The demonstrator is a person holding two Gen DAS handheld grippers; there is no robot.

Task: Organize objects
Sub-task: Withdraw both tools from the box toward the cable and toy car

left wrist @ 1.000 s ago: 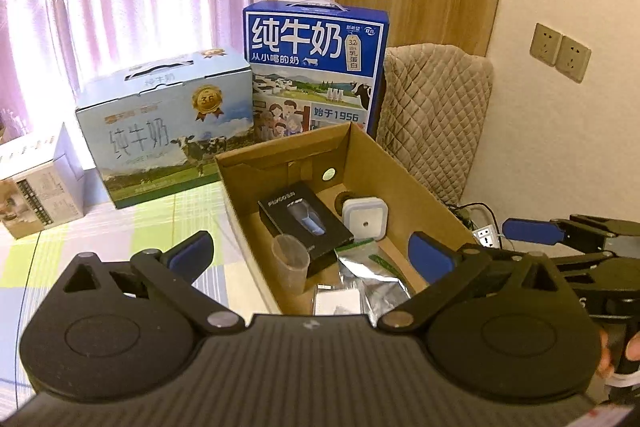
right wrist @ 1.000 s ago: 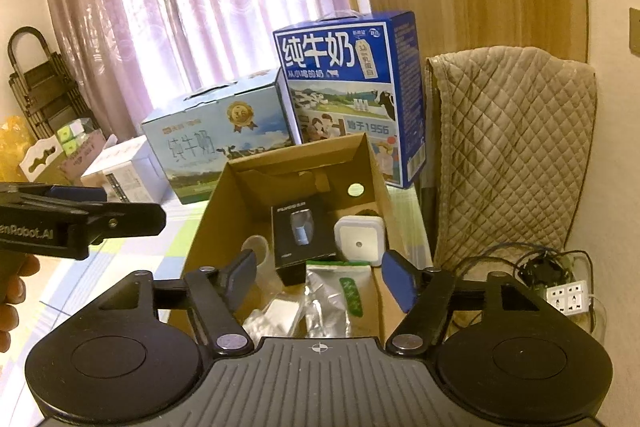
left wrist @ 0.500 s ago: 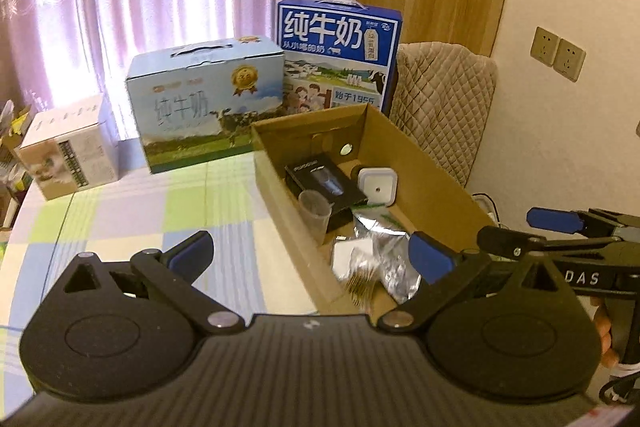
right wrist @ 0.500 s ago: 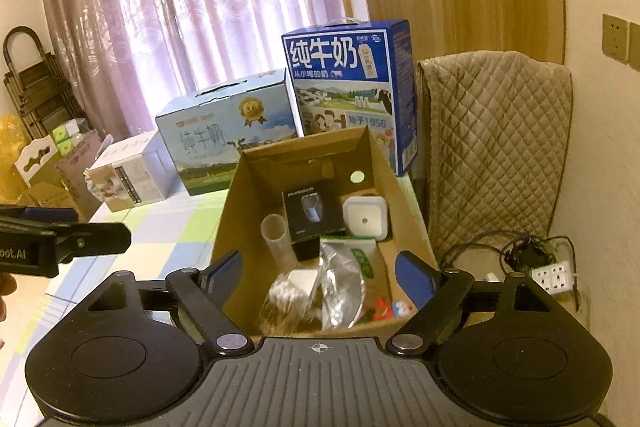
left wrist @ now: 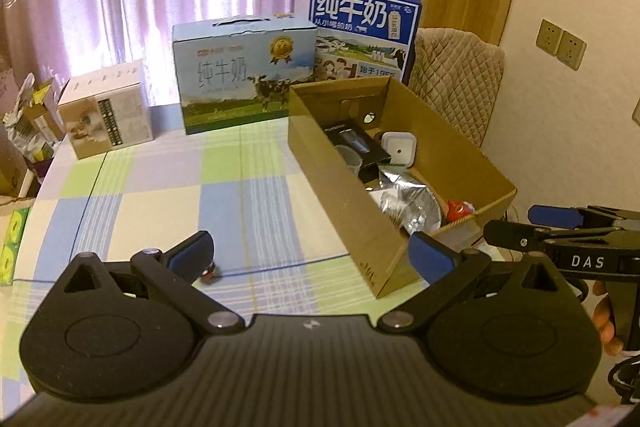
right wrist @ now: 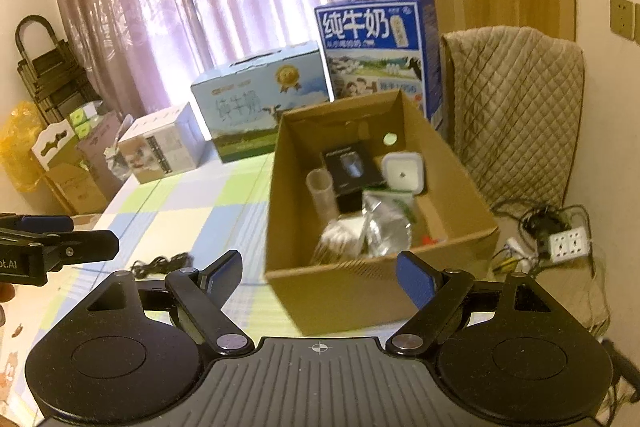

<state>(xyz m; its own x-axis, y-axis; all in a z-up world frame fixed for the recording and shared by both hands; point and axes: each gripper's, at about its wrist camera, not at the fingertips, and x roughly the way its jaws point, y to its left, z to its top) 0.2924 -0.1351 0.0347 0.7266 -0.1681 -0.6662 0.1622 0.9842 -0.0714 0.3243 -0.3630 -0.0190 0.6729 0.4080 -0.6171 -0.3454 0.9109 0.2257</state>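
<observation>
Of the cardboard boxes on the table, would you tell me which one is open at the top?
The plain brown cardboard box at the right edge of the table: its top is open, showing items inside. The two milk cartons and the small white box are closed.

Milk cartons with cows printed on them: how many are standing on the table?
2. The light blue milk carton stands behind the open cardboard box, by the curtain. The dark blue milk carton stands upright to its right. Others may be hidden.
</observation>
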